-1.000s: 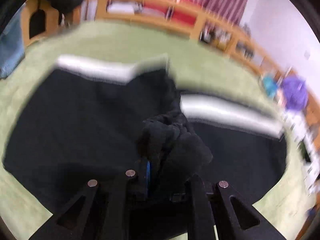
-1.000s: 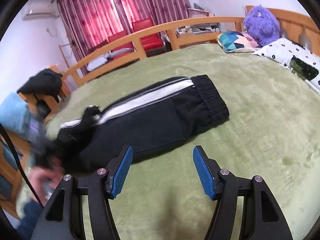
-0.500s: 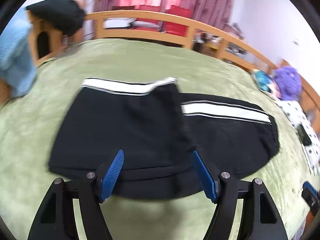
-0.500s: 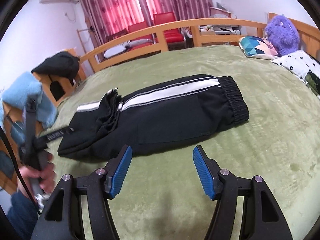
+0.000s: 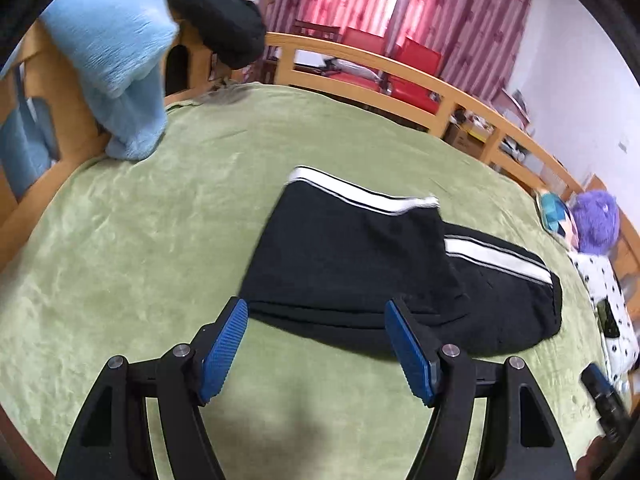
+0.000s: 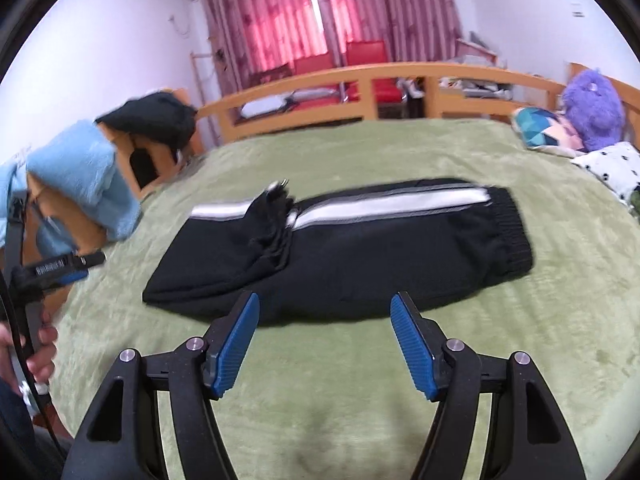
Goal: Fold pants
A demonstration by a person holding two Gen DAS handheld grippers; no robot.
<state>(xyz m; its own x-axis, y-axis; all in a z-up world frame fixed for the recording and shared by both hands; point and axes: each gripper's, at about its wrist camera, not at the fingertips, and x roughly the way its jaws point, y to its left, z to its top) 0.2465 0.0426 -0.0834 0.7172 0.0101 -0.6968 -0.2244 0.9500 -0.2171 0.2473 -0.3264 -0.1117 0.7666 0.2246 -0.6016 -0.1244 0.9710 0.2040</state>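
Black pants (image 5: 360, 264) with a white side stripe lie folded on the green bed; the leg end is laid over the waist half. They also show in the right wrist view (image 6: 360, 248), waistband to the right. My left gripper (image 5: 320, 344) is open and empty, just in front of the pants' near edge. My right gripper (image 6: 324, 340) is open and empty, in front of the pants' near edge. The left gripper also shows in the right wrist view (image 6: 60, 270) at the far left, held by a hand.
The green blanket (image 6: 400, 152) covers the bed. A wooden rail (image 6: 360, 80) runs along the far side. A light blue cloth (image 5: 116, 60) and a black garment (image 5: 224, 20) hang at the left corner. A purple plush toy (image 6: 592, 108), pillows and a phone (image 5: 608, 316) lie right.
My left gripper has let go of the pant leg, opened and drawn back from the pants. The folded leg now lies flat. The right gripper has stayed open, shifting slightly.
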